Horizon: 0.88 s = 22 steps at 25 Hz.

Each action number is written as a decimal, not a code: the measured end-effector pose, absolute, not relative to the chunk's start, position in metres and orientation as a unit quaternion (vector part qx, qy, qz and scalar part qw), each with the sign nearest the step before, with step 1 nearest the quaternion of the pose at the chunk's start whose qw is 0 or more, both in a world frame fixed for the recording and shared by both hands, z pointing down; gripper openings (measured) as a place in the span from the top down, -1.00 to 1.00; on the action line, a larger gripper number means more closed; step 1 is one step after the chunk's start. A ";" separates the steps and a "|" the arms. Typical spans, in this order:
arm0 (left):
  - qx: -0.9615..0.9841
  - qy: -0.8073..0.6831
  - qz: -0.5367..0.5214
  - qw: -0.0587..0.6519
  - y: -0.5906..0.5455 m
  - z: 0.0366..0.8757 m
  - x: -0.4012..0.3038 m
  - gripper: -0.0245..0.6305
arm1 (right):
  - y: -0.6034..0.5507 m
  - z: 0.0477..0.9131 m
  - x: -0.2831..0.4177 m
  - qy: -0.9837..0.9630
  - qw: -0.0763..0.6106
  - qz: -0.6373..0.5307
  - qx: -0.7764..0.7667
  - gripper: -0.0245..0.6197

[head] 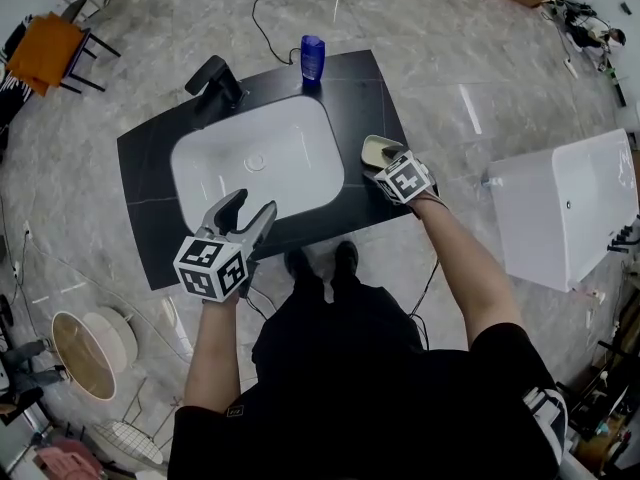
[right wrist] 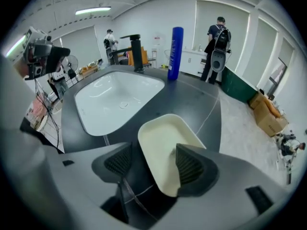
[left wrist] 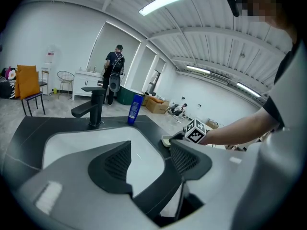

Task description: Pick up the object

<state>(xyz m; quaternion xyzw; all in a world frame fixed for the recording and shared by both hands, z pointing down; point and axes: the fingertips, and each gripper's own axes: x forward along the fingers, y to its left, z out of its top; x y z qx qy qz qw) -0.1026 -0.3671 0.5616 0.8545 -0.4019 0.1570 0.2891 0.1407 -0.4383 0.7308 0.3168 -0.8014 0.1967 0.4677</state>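
Observation:
A cream, rounded-rectangle dish (head: 375, 150) lies on the black countertop (head: 150, 178), right of the white sink (head: 290, 133). My right gripper (head: 388, 166) is at the dish's near end. In the right gripper view the dish (right wrist: 160, 135) reaches between the open jaws of my right gripper (right wrist: 151, 157): the right finger sits over its inside, and the left finger stands apart from its outer wall. My left gripper (head: 254, 204) hovers open over the sink's front edge, holding nothing. In the left gripper view, my left gripper (left wrist: 149, 152) faces the sink, with the dish (left wrist: 166, 141) far right.
A black faucet (head: 215, 76) and a blue bottle (head: 312, 58) stand at the counter's back edge. A white tub (head: 565, 208) sits on the floor to the right, an orange chair (head: 45, 48) far left, and a round basin (head: 90, 353) near left. A person (right wrist: 217, 44) stands in the background.

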 end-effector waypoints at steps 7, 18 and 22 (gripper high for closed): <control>0.851 -0.412 0.153 0.286 -0.367 0.557 -0.111 0.11 | -0.437 0.731 0.135 -0.807 0.459 0.188 0.319 0.12; 0.860 -0.407 0.138 0.277 -0.372 0.544 -0.116 0.11 | -0.417 0.734 0.112 -0.788 0.522 0.126 0.300 0.80; 0.864 -0.403 0.134 0.269 -0.374 0.537 -0.121 0.12 | -0.422 0.733 0.113 -0.784 0.515 0.145 0.315 0.81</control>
